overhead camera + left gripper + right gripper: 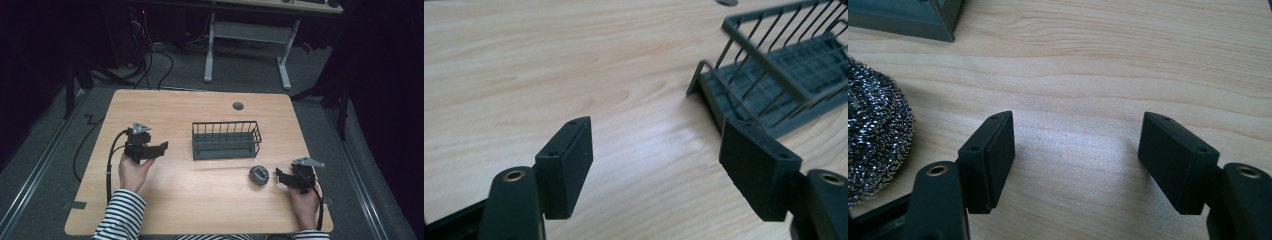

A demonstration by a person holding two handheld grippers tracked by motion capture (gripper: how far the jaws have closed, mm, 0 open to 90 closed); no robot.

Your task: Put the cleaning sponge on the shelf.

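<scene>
The left gripper (161, 148) sits at the table's left, jaws apart; the right gripper (278, 175) at near right, jaws apart too.

Left of the dark grey wire basket (226, 140), a black gripper (159, 148) is held by a hand in a black-and-white striped sleeve (121, 216). Right of the basket lies a silvery steel scourer (259, 174), on a pale woodgrain table (165, 107).

The high view looks forward and down on the whole bench (200, 200). Each gripper view sits low and close over the wood: the left shares the wire basket (774, 70) at upper right, the right the scourer (873, 135) at left.
</scene>
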